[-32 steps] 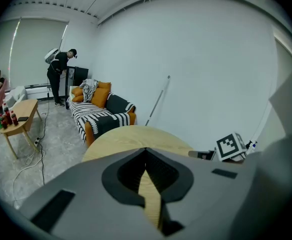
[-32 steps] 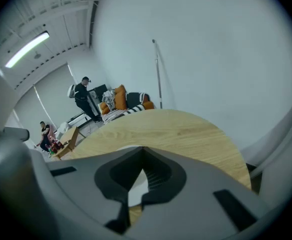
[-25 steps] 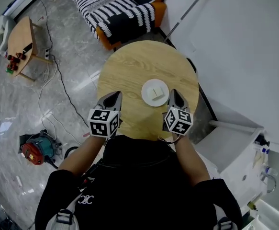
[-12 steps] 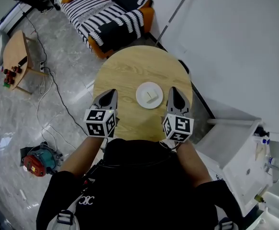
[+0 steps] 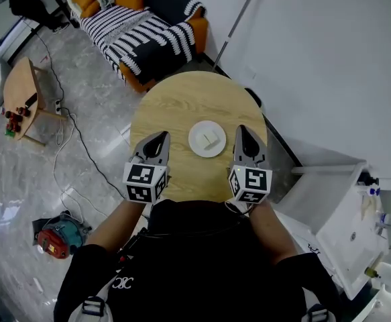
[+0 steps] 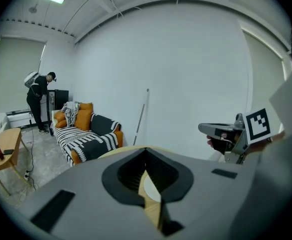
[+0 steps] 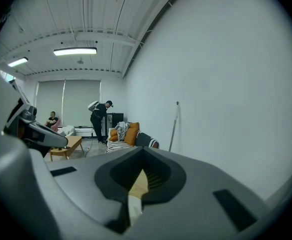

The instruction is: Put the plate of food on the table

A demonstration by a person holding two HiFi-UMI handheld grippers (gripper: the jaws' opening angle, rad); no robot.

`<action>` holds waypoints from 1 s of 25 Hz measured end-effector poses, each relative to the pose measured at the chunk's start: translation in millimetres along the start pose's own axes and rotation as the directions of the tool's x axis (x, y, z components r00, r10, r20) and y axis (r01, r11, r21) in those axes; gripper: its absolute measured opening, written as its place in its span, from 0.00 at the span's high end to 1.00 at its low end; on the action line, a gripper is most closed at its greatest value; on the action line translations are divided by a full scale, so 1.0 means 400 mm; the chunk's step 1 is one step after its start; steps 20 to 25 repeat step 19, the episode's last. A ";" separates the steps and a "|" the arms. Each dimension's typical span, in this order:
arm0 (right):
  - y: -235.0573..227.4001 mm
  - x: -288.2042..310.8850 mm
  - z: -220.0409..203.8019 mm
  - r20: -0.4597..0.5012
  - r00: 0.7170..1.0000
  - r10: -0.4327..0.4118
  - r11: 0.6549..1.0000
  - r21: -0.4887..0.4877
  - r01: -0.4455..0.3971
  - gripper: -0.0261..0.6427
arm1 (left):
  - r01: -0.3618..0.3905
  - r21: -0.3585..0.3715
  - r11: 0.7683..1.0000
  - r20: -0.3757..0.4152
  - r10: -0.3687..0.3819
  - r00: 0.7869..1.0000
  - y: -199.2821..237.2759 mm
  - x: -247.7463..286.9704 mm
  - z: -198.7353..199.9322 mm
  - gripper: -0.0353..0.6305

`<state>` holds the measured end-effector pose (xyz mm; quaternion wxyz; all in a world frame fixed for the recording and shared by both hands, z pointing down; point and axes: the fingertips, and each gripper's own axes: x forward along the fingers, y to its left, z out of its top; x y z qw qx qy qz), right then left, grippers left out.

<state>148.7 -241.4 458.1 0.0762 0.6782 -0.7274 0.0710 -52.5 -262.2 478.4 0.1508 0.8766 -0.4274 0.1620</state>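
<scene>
On the round wooden table (image 5: pixel 182 106), head view: white plate (image 5: pixel 196 145) carrying a pale piece of food (image 5: pixel 212 139), lying flat towards the person's side. The left gripper (image 5: pixel 160 138) and right gripper (image 5: pixel 241 131) flank it, each near the rim but apart from it. Both tongs are closed to a point and hold nothing.

Change over the last second: none to the plate's seat on the wood. The grippers keep their stations on either side, and only the framing has drifted. Judgement: placement looks complete, and both tongs are free to draw back.

Left gripper view: jaws together, nothing pinched. A sliver of plate and tabletop shows through the slit, with a striped sofa (image 6: pixel 88 136) beyond.

Right gripper view: jaws together and empty. Only bare wood shows in the slit.
</scene>
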 end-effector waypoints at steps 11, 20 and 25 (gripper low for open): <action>-0.001 -0.014 -0.017 -0.003 1.000 0.001 1.000 -0.002 -0.001 0.95 | 0.025 -0.007 1.000 -0.007 -0.025 1.000 -0.017 0.005 -0.009 0.94; 0.011 -0.007 -0.030 -0.019 1.000 0.012 1.000 -0.010 -0.013 0.95 | 0.025 -0.050 0.998 -0.041 -0.027 0.999 -0.002 0.010 -0.040 0.94; 0.011 -0.007 -0.030 -0.019 1.000 0.012 1.000 -0.010 -0.013 0.95 | 0.025 -0.050 0.998 -0.041 -0.027 0.999 -0.002 0.010 -0.040 0.94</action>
